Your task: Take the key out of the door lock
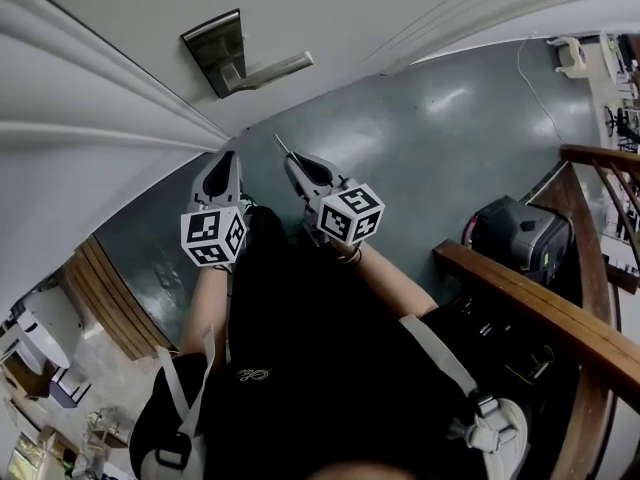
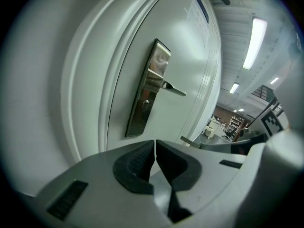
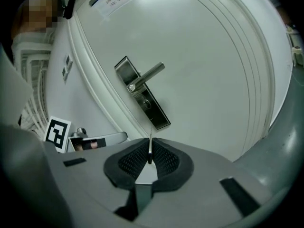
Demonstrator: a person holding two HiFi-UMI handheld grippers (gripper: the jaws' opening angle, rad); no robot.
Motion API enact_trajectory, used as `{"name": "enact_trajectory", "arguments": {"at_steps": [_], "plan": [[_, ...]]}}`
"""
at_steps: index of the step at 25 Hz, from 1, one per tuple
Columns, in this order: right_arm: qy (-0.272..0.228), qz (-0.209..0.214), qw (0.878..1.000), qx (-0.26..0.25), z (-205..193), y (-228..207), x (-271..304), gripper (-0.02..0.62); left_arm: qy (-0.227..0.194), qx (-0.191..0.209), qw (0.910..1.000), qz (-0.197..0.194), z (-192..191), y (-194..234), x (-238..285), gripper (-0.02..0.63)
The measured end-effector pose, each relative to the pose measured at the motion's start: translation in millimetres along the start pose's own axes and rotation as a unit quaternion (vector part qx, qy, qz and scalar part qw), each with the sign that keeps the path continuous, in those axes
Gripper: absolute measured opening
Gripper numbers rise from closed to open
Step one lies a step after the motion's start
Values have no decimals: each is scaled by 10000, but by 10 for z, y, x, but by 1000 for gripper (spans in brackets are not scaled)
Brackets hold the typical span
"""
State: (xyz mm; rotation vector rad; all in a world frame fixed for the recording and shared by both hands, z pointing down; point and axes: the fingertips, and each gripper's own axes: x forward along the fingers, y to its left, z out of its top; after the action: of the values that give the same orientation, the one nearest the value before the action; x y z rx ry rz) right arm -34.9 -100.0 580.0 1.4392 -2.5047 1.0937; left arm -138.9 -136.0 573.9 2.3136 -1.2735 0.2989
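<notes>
Left gripper (image 1: pixel 226 160): jaws pressed together, empty, low beside door (image 1: pixel 400 8). Lock plate (image 1: pixel 214 52) by door edge, under lever; no key seen in it. Right gripper (image 1: pixel 292 160): jaws pinching key (image 3: pixel 150 145), thin blade poking past tips, apart from door. Key likely light, stiff, slick. Best pinched flat on its head, since a loose grip risks twist or drop.

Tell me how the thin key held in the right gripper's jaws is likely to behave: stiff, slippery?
The key looks like thin metal, so it is probably stiff and light. The right gripper pinches it by a small area between ribbed jaws, so it might pivot or slip if bumped. Being flat, it should not roll if dropped.
</notes>
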Motion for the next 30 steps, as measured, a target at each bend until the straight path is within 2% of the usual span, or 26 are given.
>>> {"name": "enact_trajectory", "arguments": {"at_steps": [5,10,22,30], "plan": [[327,132,9971,-672,-58,-140,-295,32,-75,-84,9994,324,-116,-306,-74,28],[553,276,9922,-1082,-179,-318,-608,32,-84,-125,9986,512,-369,-732,-134,28],[847,620,9818,-1584,-401,-603,-1195,32,-152,-381,9933,1082,-906,-1472,-423,28],[1014,663,9794,-1618,-539,-654,-1374,32,36,-381,9928,1138,-1057,-1736,-487,28]]}}
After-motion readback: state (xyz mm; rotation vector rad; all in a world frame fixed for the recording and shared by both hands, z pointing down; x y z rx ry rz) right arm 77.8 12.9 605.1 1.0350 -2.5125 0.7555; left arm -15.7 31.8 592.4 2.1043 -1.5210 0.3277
